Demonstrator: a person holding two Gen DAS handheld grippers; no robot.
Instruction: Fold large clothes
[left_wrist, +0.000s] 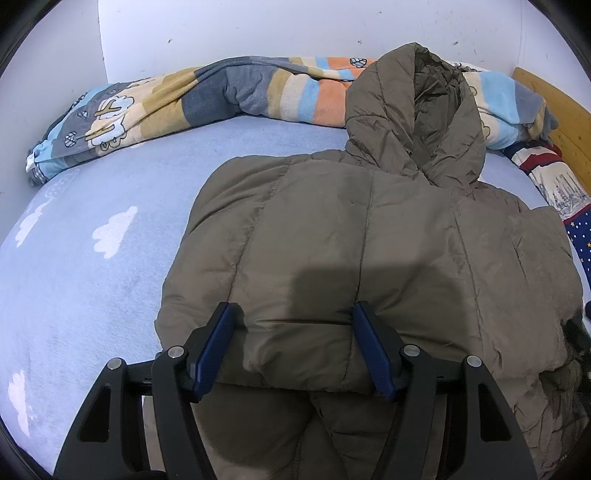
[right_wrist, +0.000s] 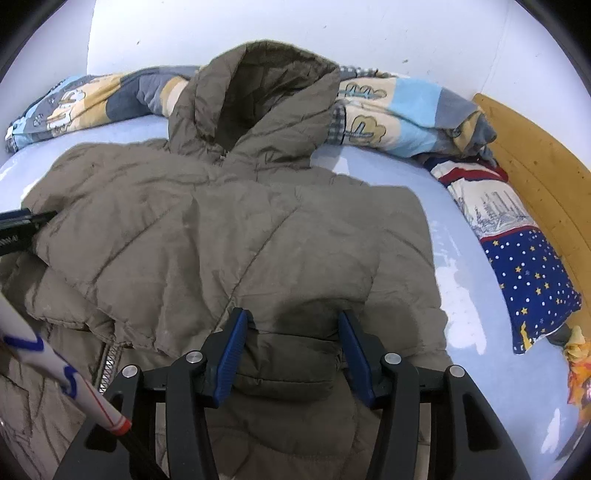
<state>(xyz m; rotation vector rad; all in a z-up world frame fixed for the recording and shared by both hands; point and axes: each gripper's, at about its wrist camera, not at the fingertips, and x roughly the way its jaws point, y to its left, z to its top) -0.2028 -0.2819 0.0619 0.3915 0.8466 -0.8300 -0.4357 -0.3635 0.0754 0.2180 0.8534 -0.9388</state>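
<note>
Quilted jacket (left_wrist: 369, 229) slightly sheeny; blanket (left_wrist: 236, 92) fleecy; headboard (right_wrist: 535, 166) wood.

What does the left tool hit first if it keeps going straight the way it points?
The olive puffer jacket: the left tool already has a folded padded edge between its fingers, so more jacket lies ahead, likely bedsheet underneath. Depth is unclear.

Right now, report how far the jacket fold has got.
Done: jacket sleeves look folded across its body on the bed. In hand: left gripper and right gripper each hold a puffy fold at the near edge. Left: the lower part and hood are unfolded.
</note>
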